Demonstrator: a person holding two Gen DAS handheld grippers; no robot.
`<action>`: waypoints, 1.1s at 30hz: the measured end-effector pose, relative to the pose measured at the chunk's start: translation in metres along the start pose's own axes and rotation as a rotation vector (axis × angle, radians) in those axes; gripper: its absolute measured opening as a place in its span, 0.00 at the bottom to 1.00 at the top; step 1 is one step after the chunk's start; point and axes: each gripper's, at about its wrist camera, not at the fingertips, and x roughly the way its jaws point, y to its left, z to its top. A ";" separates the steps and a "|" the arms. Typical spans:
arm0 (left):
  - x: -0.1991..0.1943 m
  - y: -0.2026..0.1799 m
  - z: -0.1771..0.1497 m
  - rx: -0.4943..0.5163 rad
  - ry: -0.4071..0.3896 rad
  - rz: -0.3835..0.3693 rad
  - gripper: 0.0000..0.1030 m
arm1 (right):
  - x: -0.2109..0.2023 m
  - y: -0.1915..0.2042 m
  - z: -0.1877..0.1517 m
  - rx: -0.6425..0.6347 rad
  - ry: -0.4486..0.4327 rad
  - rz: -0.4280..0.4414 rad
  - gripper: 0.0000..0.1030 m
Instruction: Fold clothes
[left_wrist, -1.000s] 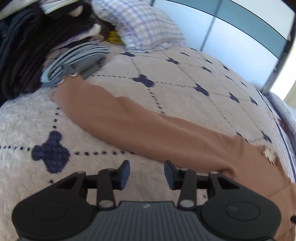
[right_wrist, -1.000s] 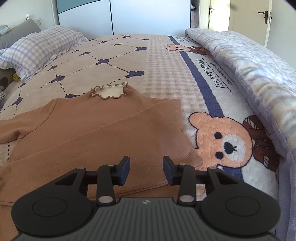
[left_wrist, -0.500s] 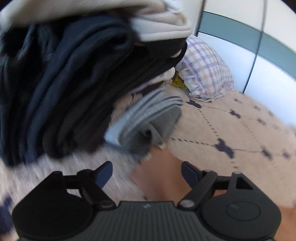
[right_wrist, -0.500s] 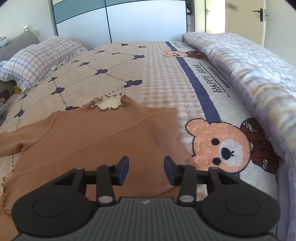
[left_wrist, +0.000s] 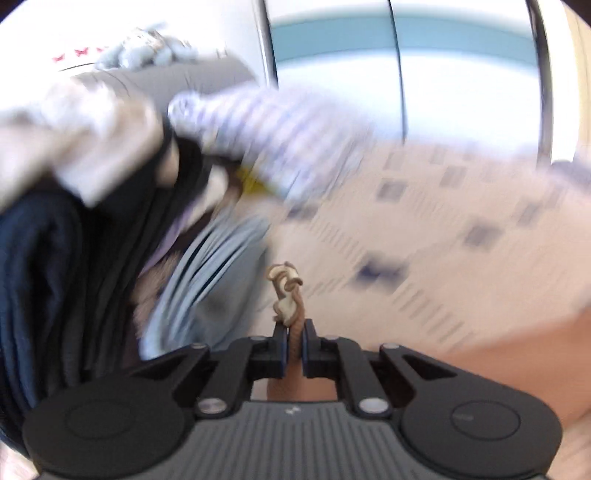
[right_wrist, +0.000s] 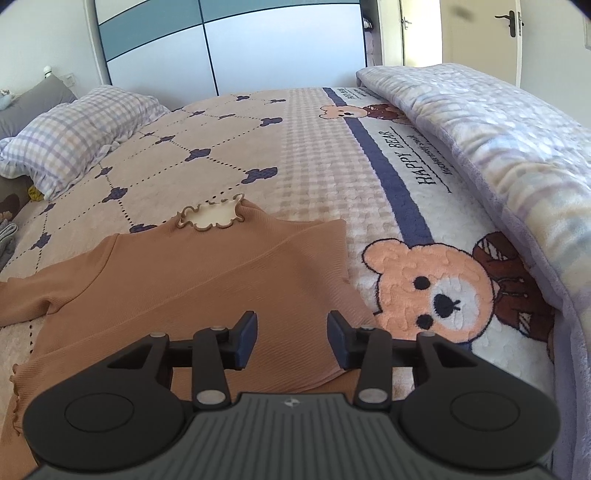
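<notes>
L gripper (left_wrist: 293, 345) clamped on the frilly cuff (left_wrist: 286, 291) of the brown top's sleeve, cuff sticking up past the fingertips; view blurred, pile of folded clothes (left_wrist: 74, 277) at left. R gripper (right_wrist: 291, 341) jaws apart, nothing btwn them, over the brown top (right_wrist: 192, 280), which lies flat on the bedspread (right_wrist: 332, 166), collar away from the claw.

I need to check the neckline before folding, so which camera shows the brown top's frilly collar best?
The right wrist view: the collar lies flat and sharp on the brown top. The left wrist view is blurred and shows only a sleeve cuff pinched in the left gripper.
</notes>
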 end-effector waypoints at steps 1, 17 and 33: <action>-0.026 -0.014 0.009 -0.057 -0.060 -0.081 0.07 | -0.001 0.000 0.000 0.006 -0.004 0.007 0.44; -0.101 -0.123 -0.058 -0.249 -0.004 -0.757 0.58 | 0.005 -0.030 -0.005 0.355 0.048 0.274 0.49; -0.019 -0.089 -0.101 -0.448 0.370 -0.600 0.54 | 0.009 0.026 -0.039 -0.237 0.208 0.168 0.34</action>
